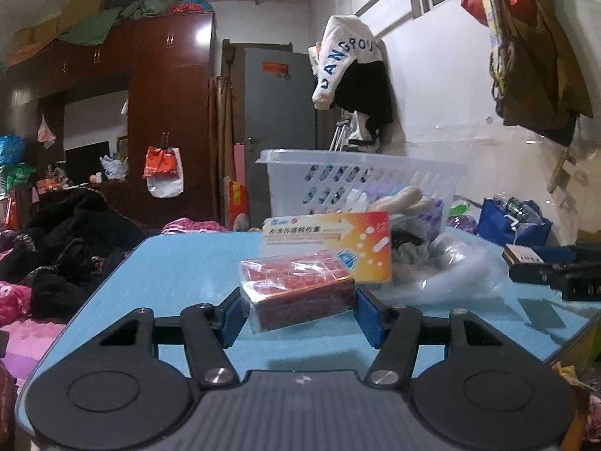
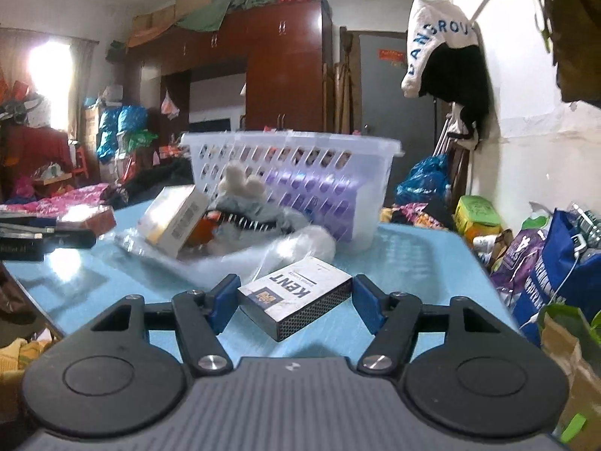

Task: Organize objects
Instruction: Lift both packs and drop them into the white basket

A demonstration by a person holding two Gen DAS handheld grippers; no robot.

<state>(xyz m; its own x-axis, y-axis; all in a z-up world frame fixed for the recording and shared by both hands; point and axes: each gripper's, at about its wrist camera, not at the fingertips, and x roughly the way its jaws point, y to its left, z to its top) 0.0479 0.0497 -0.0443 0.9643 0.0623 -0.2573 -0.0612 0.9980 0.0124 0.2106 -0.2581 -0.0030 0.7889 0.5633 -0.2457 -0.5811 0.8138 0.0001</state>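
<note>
Left wrist view: my left claw [image 1: 296, 310] grips a red box [image 1: 298, 293], right claw [image 2: 296, 300] a cigarette pack [image 2: 295, 297]; basket [image 1: 413, 167] ahead awaits both, plus other clutter.

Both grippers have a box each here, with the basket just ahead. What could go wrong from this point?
The left gripper clamps a red box in loose, glossy film, so it might slip. The right gripper grips the KENT box skewed, near its corners; it may twist free. The white basket sits tilted on clutter and could shift.
</note>
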